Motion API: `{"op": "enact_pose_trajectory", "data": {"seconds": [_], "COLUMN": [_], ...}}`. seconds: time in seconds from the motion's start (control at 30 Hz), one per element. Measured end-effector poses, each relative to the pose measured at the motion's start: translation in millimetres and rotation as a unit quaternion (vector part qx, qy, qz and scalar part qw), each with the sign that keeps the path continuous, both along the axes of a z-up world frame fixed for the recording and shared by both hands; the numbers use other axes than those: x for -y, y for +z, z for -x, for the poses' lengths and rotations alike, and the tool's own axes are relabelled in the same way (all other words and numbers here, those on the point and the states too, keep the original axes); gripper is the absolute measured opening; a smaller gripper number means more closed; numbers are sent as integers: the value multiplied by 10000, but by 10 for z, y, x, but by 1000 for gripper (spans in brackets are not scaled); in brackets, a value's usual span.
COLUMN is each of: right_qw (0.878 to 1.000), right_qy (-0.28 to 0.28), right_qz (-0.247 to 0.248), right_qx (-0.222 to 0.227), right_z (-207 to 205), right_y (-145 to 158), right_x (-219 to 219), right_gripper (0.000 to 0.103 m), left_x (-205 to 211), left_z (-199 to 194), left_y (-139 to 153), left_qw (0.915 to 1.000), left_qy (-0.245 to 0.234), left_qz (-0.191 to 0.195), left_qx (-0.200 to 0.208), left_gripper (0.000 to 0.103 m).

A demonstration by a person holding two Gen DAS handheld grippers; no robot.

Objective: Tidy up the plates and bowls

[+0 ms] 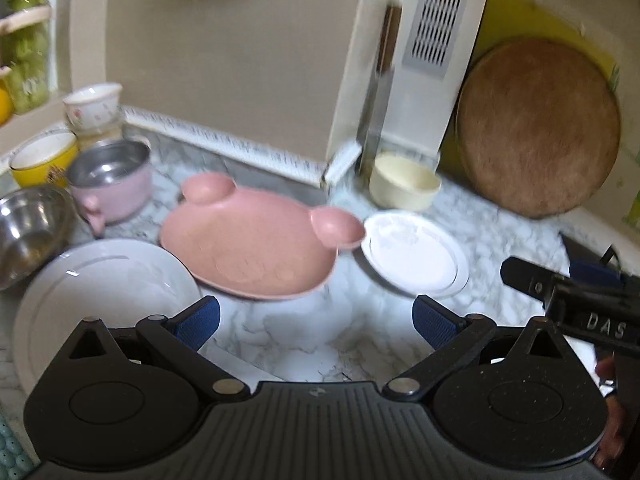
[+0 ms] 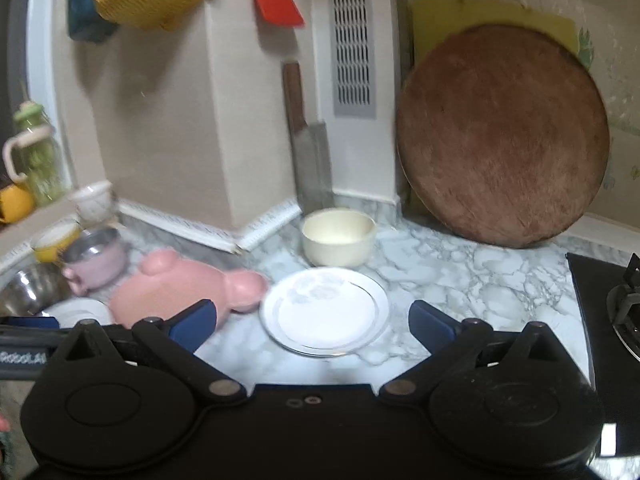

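Observation:
On the marble counter lies a pink bear-shaped plate (image 1: 256, 244) (image 2: 176, 284). Right of it sits a small white plate (image 1: 414, 254) (image 2: 326, 312), with a cream bowl (image 1: 404, 184) (image 2: 338, 236) behind it. A large white plate (image 1: 104, 288) (image 2: 80, 312) lies at the near left. Further left stand a steel bowl (image 1: 28, 228), a pink steel-lined pot (image 1: 112, 184) (image 2: 96, 264), a yellow bowl (image 1: 42, 158) (image 2: 54, 240) and a white floral bowl (image 1: 94, 102) (image 2: 94, 196). My left gripper (image 1: 316, 320) is open and empty above the counter. My right gripper (image 2: 312, 324) is open, its fingers either side of the small white plate.
A round wooden cutting board (image 2: 504, 136) (image 1: 536, 128) leans on the wall at the right. A cleaver (image 2: 310, 148) stands against the white vented column (image 2: 352, 40). A black stove (image 2: 608, 308) edges the counter at right. Jars (image 1: 26, 44) stand on the left ledge.

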State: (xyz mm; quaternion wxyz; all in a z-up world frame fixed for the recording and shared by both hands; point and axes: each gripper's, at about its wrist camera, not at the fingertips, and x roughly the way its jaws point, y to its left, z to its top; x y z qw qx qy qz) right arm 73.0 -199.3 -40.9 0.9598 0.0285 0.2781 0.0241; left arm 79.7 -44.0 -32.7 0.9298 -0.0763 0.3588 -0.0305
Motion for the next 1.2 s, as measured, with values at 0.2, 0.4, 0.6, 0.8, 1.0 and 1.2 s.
{"op": "enact_pose_trajectory", "data": {"seconds": [0.2,0.4,0.6,0.8,1.0,1.2], "right_qw": [9969,9863,9677,9506,9469,9444], "right_qy": [242,1291,2137,2558,2571,2455], "right_qz": [-407,-413,-379,-334,-192,-392], "right_qx": [-632,-938,-1280,-1725,-1923,-2154], "right_z": [-328,-451,-588,-784,-874,-972], "right_y": [-204,-299,-416,-575,-687,-760], "right_x": [181,-300,-992,-1567,-1867,-1901], "right_gripper": [99,92,86,80,76,58], "left_x": [-121,-728,-1349,-1844,-2071,-2211], "left_z": [-130,41,226,229,155,90], "left_y": [-87,-144,-192,-336,-505,-658], "left_qw": [9993,9919,9776,9676,9670,9650], "left_qy": [324,1214,2059,2442,2401,2392], "left_qz": [8,-87,-194,-310,-153,138], "left_qx": [-208,-350,-385,-570,-845,-1069], "left_gripper": [103,103,103,98,88,67]}}
